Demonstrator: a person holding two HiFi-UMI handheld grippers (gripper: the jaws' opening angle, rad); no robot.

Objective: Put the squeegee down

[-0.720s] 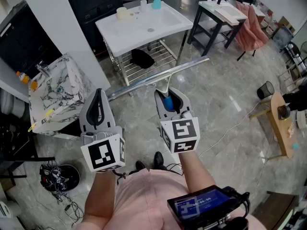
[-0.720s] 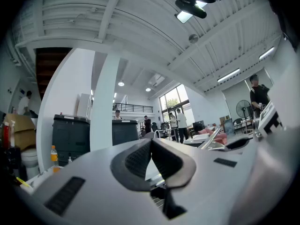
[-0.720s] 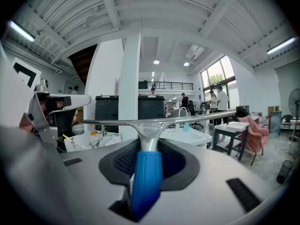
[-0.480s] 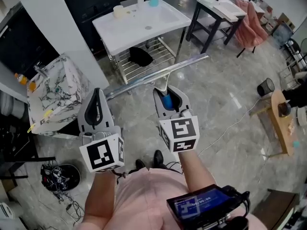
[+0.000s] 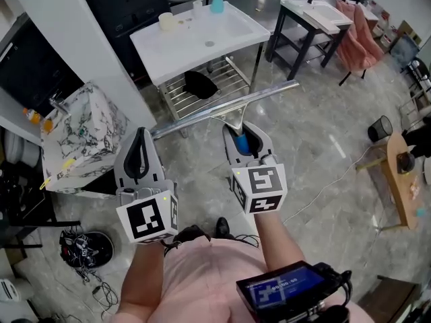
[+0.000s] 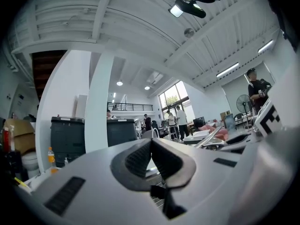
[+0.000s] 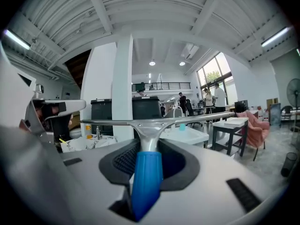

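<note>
No change is seen; the squeegee (image 5: 225,108) is still clamped by its handle in the right gripper (image 5: 240,132), blade crosswise beyond the jaws; the left gripper (image 5: 139,143) is closed, empty; putting down is judged pending.

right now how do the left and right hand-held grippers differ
The right hand-held gripper is shut on the squeegee, gripping its blue handle; the left hand-held gripper holds nothing.
The left hand-held gripper's jaws meet, while the right hand-held gripper's jaws stand apart around the handle.
Both are grey and point ahead, side by side.
</note>
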